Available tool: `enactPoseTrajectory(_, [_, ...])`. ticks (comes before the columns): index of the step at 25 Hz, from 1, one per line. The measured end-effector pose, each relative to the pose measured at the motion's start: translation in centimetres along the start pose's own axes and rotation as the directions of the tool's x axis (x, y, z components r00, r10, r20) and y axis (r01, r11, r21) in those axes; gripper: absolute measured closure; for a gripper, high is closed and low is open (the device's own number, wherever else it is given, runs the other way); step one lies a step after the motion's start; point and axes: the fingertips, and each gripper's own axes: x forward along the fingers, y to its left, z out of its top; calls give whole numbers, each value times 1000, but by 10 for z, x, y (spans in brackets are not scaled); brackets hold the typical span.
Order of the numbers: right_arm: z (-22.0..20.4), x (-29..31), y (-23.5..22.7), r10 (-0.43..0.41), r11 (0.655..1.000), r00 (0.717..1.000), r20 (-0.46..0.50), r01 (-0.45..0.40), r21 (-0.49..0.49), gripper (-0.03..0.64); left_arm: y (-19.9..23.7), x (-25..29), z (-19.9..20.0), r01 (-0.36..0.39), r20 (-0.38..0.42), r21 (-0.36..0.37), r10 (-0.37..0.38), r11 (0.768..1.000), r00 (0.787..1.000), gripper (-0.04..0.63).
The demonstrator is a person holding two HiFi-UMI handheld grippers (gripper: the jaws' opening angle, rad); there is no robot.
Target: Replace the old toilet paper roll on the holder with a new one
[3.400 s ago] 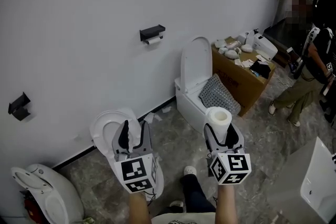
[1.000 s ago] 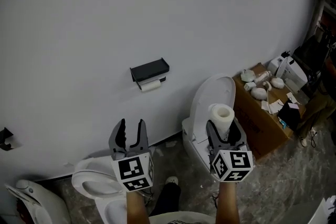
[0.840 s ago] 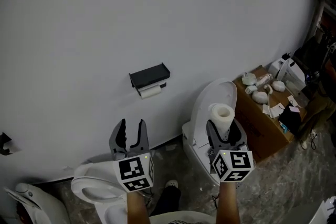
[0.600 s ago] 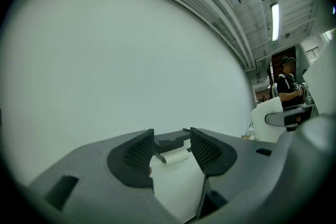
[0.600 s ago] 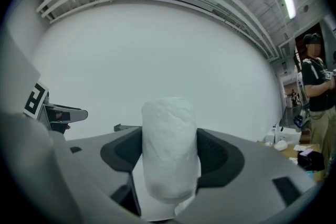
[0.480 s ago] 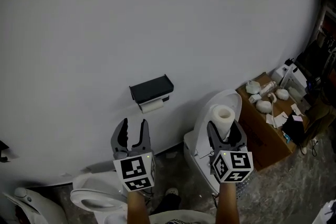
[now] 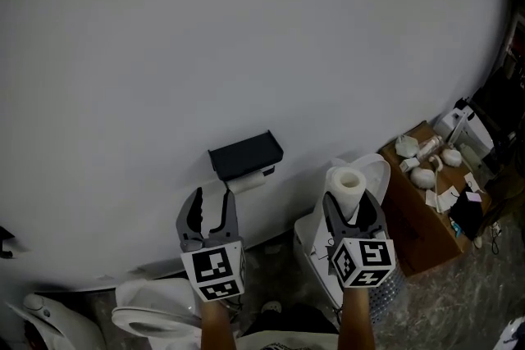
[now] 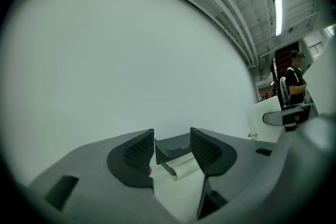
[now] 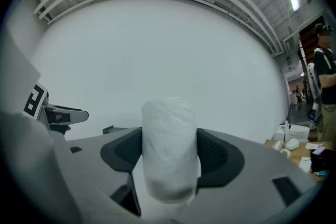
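The left tool (image 7: 208,202) is open and empty, its jaws apart and aimed at the black holder (image 7: 245,154) on the white wall (image 7: 246,37). The thin old roll (image 7: 251,180) hangs under the holder, clear of the jaws. The right tool (image 7: 348,207) grips the new roll (image 7: 345,181) upright between its pads, right of the holder and above a toilet (image 7: 308,242).

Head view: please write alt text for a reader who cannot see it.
The right claw holds a new white paper roll upright; the left claw is open and empty. Ahead of them, a black holder with a thin old roll hangs on a white wall.
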Motion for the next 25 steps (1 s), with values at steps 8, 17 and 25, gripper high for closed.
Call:
enactPoseTrajectory(8, [-2,30,5,67,998,997,-23,-67,6,316,11,8,1,-60,-18,5,60,998,998,397])
enactPoseTrajectory(17, [2,53,9,139,990,990,-29,-139,-2,316,15,10,4,-118,-26,15,119,993,993,397])
enactPoseTrajectory(25, [-8,62,13,176,984,983,-50,-176,-1,316,10,21,1,-130,-58,166,142,978,988,397])
